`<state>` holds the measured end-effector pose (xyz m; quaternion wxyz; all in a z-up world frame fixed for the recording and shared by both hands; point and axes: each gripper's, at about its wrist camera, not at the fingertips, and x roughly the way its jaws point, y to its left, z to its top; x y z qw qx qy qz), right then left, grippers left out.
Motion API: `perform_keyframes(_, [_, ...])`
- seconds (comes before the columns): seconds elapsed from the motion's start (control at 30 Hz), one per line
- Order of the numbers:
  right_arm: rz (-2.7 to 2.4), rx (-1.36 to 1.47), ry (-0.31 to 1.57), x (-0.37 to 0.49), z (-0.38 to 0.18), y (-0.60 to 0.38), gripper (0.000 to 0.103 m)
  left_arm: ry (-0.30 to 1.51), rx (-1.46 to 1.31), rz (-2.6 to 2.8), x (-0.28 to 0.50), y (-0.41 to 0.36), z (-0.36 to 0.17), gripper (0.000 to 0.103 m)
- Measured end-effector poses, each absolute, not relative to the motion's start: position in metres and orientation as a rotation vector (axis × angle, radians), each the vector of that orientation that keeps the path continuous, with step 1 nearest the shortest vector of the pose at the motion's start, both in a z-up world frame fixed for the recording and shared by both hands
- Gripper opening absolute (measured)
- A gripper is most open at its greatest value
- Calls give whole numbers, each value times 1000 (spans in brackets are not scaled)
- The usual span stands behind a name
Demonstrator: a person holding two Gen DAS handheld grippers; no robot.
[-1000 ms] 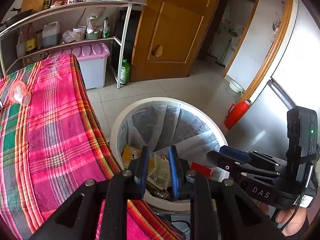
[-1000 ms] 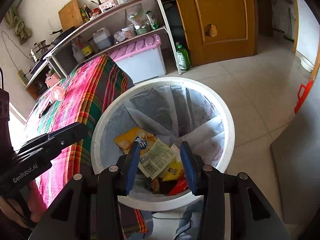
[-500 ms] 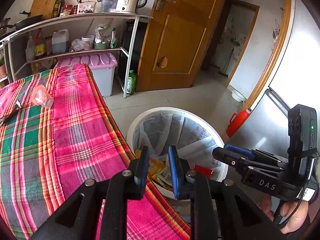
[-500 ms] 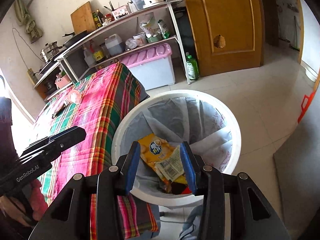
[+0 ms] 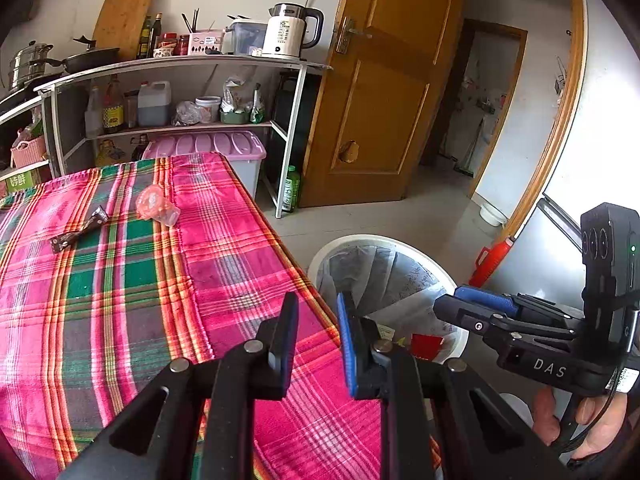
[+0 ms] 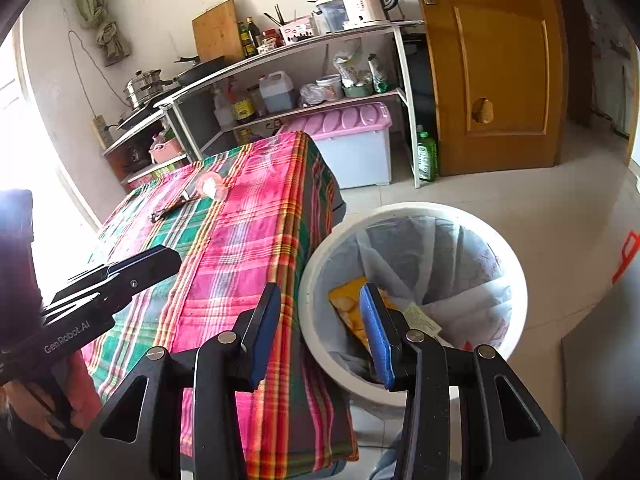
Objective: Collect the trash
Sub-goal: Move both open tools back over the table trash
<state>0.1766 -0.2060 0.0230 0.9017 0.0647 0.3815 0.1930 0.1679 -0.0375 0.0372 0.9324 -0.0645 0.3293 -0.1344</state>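
With both claws part-open and empty beside the bin (image 6: 516, 280), approach the far pink wrapper (image 5: 154, 204) low and squarely

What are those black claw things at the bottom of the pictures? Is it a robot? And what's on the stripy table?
No robot here. A person holds a grabber tool in each hand, and each has a little camera looking out along its two fingers. One picture comes from the left gripper, the other from the right gripper. Each camera also sees the other tool from the side. Both are open and hold nothing. On the tablecloth lie a crumpled pink plastic bag and a dark twisted wrapper. Beside the table stands a white trash bin with wrappers already inside.
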Motion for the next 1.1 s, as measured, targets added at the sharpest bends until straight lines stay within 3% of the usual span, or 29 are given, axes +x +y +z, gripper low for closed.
perform_keyframes(1.1, [619,-69,763,177,39,-72,42,598,-142,-40,126,90,49,21])
